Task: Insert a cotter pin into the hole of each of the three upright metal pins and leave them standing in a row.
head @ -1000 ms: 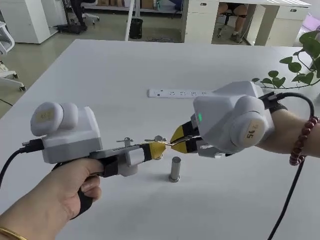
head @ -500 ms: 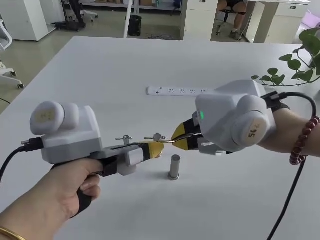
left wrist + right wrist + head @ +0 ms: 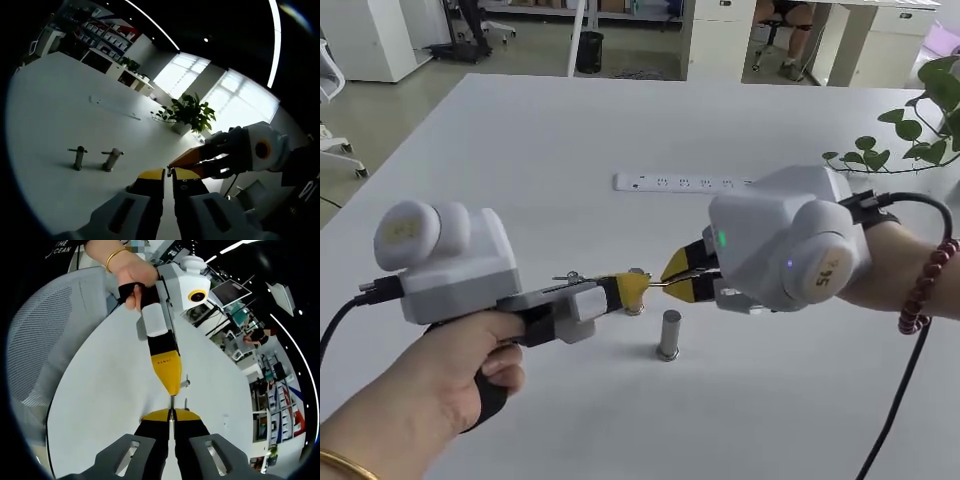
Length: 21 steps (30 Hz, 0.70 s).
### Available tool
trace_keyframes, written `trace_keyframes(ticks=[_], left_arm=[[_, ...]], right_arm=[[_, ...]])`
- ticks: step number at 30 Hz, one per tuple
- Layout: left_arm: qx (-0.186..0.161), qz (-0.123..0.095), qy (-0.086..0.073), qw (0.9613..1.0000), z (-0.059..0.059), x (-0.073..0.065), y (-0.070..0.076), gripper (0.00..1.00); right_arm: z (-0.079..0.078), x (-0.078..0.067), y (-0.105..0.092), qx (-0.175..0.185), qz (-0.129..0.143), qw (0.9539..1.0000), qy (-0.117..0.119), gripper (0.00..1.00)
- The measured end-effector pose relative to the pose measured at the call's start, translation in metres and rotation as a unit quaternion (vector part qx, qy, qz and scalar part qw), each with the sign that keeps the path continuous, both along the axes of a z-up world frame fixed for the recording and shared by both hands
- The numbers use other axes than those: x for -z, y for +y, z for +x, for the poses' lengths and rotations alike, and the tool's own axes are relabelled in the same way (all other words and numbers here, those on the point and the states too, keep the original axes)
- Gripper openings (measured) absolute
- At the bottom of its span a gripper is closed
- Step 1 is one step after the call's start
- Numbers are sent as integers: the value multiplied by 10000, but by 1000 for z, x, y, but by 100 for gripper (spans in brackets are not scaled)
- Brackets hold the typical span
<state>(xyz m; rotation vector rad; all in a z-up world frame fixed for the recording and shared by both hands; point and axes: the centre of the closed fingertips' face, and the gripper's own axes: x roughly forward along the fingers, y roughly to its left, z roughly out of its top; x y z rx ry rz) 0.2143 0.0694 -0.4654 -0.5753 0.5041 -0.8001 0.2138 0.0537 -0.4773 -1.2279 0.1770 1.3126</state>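
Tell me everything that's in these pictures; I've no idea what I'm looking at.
Table: one, white, under everything.
Metal pins: three, silver, upright on table; one stands nearer.
Cotter pin: one, silver, pinched between both tool tips.
Power strip: one, white, mid-table.
Plant: one, green, table's right edge.
Cabinets: several, white, background.
Left tool: one, white, yellow-tipped, shut.
Right tool: one, same, shut.
Hands: two, gripping the tools.
Bracelet: one, dark beads, right wrist.
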Motion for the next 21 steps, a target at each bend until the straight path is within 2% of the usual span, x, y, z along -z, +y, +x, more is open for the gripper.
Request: trace_keyframes(ticks=[4,8,16,19,21], left_arm=[[14,41,38,10000,-1,2,-1,3],[-11,-40,58,10000,0,1,-2,2],[11,-68,117,9999,0,2,-3,1],[32,-36,118,9999,-1,3,-4,1],[29,13,57,10000,0,3,-4,1]], right_arm=[[1,-2,1,41,51,10000,-5,0],[0,-1,1,25,31,10000,-1,0],[-3,1,1,24,21,10000,17,0],[-3,2,1,26,-4,10000,34,0],[-3,3,1,65,13,10000,61,0]])
